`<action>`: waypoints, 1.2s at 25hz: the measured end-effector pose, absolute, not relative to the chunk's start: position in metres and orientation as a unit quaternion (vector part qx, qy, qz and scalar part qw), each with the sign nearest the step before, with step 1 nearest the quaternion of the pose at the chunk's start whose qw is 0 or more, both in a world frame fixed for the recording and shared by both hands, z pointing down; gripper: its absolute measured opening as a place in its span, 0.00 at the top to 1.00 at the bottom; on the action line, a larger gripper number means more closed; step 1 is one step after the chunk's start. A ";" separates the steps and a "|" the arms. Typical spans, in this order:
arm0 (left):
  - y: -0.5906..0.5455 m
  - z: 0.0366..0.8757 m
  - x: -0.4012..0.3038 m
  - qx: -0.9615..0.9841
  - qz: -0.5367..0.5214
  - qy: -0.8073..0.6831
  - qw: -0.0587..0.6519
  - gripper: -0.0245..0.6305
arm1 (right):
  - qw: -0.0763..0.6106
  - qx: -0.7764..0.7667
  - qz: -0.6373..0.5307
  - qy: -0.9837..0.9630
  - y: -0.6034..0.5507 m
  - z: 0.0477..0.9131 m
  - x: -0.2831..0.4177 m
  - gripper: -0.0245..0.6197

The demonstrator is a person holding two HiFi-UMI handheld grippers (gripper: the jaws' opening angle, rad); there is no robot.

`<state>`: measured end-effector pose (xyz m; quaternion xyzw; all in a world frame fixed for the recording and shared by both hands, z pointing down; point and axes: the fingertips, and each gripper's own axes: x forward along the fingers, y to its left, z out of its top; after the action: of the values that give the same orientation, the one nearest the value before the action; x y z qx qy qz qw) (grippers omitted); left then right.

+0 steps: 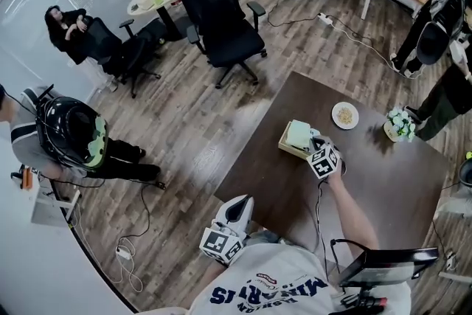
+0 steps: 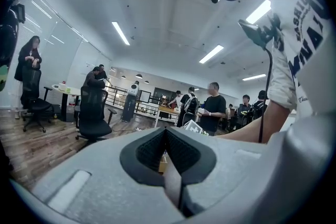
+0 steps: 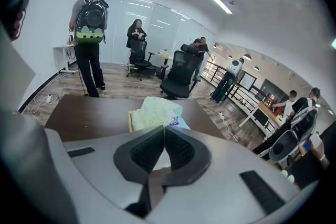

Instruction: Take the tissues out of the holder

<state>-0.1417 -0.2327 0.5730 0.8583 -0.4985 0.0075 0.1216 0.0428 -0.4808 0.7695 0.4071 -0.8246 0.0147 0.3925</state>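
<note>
While the pack of tissues [image 1: 299, 133] [image 3: 155, 110] sits on top of its wooden holder [image 1: 283, 147], close to the table's [image 1: 383, 181] left edge and about halfway along it, the step in hand looks like the lift itself. The right gripper [image 1: 314, 141] [image 3: 164, 131] has its jaws pressed nearly together, and its own view shows a pale sliver caught between them that seems to be the near edge of the pack's soft wrapper. The pack looks raised at that side, with the rest of it over the holder.

By my reading, the next move calls for a steady pull upward and away so the thin pinch does not slip or tear the wrapper. The holder may need steadying if it comes along. The left gripper [image 1: 241, 201] [image 2: 167, 131] is poorly placed for that: it hangs off the table's near edge by the person's chest, jaws together on nothing.

Further out, a plate [image 1: 344, 115] of food lies near the far edge, and a pot of pale flowers [image 1: 400, 125] stands at that same edge towards the right corner.

As for writing, the pack bears a small blue mark [image 3: 175, 123], too small to read. The person's white shirt [image 1: 273, 288] carries dark blue block lettering, upside down and partly cut off, so I won't spell it. The gripper cubes show only black-and-white square markers
</note>
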 end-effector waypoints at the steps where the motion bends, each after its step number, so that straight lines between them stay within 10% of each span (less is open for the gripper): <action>1: -0.233 0.572 -0.139 0.861 0.007 -0.494 0.119 0.96 | 0.387 0.410 0.010 -0.826 -0.478 0.761 0.045 0.95; 30: -0.214 0.552 -0.083 0.906 -0.004 -0.415 0.078 0.96 | 0.276 0.479 -0.082 -0.829 -0.424 0.587 0.077 0.95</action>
<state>-0.0832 -0.2139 0.5522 0.9065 -0.4150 -0.0038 0.0783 0.0772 -0.4240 0.5871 0.4794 -0.8291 -0.0816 0.2759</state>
